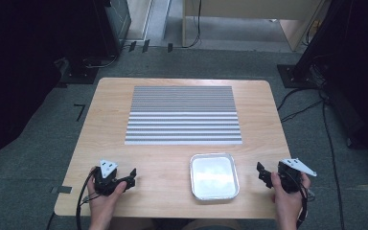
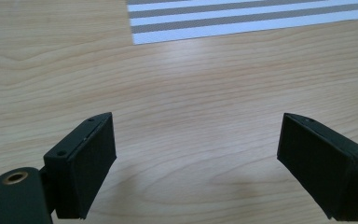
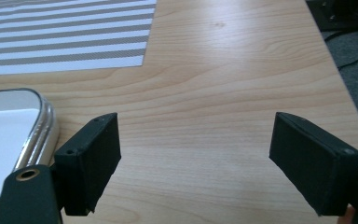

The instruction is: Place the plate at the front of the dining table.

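High view shows my left claw and right claw both wide open and empty, flanking the empty tray near me on the desk; nothing seems begun.

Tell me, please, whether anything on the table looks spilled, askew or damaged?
Nothing stands out. The striped mat lies flat and square to the wooden table, the metal tray sits empty and upright near the front edge, and both tongs, left and right, are open.
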Demonstrator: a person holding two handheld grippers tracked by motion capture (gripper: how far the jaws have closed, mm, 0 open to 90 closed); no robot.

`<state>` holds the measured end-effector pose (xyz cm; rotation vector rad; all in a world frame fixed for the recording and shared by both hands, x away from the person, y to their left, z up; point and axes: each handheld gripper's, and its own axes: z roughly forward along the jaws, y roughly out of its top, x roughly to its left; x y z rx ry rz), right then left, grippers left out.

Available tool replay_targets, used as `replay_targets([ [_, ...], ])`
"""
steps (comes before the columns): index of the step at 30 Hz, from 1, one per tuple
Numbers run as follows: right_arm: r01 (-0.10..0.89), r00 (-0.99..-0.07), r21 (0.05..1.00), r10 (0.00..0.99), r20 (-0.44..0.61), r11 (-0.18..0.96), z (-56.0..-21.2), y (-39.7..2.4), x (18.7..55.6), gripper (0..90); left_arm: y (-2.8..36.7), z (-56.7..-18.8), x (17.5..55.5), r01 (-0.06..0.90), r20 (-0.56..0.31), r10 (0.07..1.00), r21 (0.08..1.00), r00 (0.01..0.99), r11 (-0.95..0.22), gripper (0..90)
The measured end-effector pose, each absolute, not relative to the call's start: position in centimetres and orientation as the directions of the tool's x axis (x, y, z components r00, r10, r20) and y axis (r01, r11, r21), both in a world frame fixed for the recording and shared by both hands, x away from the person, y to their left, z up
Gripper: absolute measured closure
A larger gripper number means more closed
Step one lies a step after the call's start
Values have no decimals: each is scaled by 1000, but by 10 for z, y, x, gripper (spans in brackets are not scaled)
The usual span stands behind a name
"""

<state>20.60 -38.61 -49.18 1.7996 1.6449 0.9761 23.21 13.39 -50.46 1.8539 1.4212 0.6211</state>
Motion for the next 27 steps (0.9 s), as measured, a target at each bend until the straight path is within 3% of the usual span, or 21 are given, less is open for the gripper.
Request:
replay_targets([
  [5, 620, -15, 774, 984, 180, -132, -491, -380, 207, 153, 117, -502, 233, 609, -110, 954, 788, 279, -87, 115],
  [14, 618, -37, 777, 982, 185, -123, -490, -370, 209, 156, 80, -490, 237, 594, -94, 936, 793, 341, -137, 115],
  [19, 606, -30, 780, 975, 221, -158, -485, -366, 209, 189, 57, -485, 235, 584, -100, 920, 797, 378, -153, 116],
  [27, 598, -26, 783, 972, 234, -173, -480, -360, 211, 319, 25, -485, 234, 582, -101, 898, 791, 428, -188, 117],
])
